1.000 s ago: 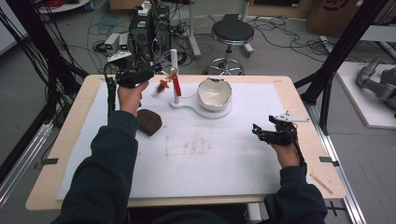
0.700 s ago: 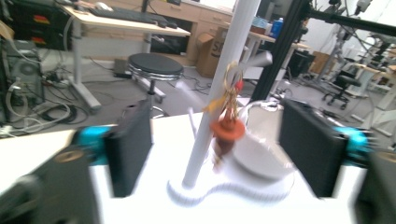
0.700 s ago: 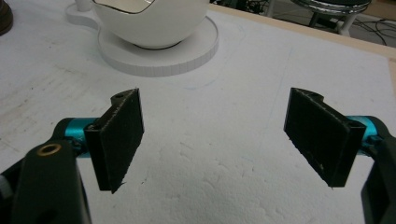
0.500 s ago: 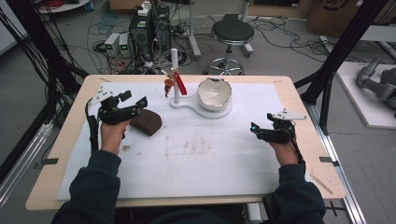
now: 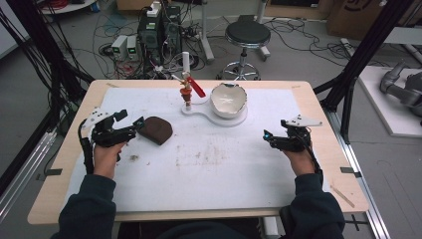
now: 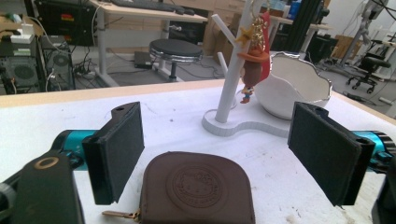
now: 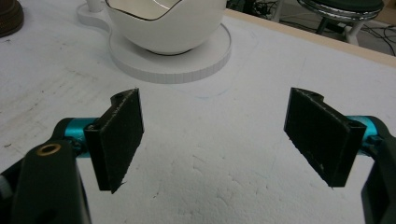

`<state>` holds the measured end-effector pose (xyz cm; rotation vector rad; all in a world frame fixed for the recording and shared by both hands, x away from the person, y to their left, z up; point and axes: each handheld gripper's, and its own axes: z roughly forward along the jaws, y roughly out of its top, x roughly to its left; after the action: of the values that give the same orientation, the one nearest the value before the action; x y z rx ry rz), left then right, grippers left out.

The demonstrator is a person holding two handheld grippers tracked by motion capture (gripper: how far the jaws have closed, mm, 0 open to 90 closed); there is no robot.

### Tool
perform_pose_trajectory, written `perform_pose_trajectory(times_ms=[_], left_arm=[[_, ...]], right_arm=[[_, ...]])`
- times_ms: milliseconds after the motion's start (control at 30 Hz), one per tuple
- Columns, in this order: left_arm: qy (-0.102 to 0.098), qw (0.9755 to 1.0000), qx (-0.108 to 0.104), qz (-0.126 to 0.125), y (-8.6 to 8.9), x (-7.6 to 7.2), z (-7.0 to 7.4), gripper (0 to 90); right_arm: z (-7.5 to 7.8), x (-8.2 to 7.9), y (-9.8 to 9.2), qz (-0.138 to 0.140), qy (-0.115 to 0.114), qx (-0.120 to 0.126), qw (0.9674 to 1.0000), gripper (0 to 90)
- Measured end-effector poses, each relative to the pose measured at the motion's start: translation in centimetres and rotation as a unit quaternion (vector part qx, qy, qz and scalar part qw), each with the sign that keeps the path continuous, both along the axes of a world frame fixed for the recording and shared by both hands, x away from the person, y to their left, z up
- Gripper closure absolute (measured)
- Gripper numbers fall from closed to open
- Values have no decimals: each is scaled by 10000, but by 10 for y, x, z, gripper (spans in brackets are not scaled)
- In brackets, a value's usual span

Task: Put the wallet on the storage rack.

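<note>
Round embossed stamp on brown leather pouch [image 6: 198, 189], seen in left gripper view: appears to read "Hello Kitty" around cat-face emblem, lettering too faint to confirm. No other legible text.

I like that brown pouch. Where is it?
In the high view, the pouch lies on the table's left side, just in front of the left hand-held gripper, left of the stand.

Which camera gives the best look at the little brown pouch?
The left gripper view: the brown pouch lies close up between the open fingers, its round embossed stamp and zipper pull clear. The high view shows the pouch small, as a dark lump. The right gripper view catches just a brown edge at its corner.
</note>
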<state>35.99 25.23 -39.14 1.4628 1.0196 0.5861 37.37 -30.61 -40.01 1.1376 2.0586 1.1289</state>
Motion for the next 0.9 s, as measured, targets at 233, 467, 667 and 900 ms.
perform_pose_trajectory(times_ms=[233, 467, 667, 900], left_arm=[[202, 9996, -37, 179, 5, 2, -3, 182], [363, 9991, -11, 238, 12, 15, -3, 193], [881, 9959, 142, 128, 15, 44, -8, 241], [1795, 9834, 249, -40, 10, 73, -34, 306]], right_arm=[[-1, 0, 4, 54, 35, -52, 10000, 201], [0, -2, 4, 94, 56, -5, 9999, 201], [-1, -2, 8, 233, 73, 3, 9997, 201], [-3, 1, 9, 310, 156, 1, 9994, 201]])
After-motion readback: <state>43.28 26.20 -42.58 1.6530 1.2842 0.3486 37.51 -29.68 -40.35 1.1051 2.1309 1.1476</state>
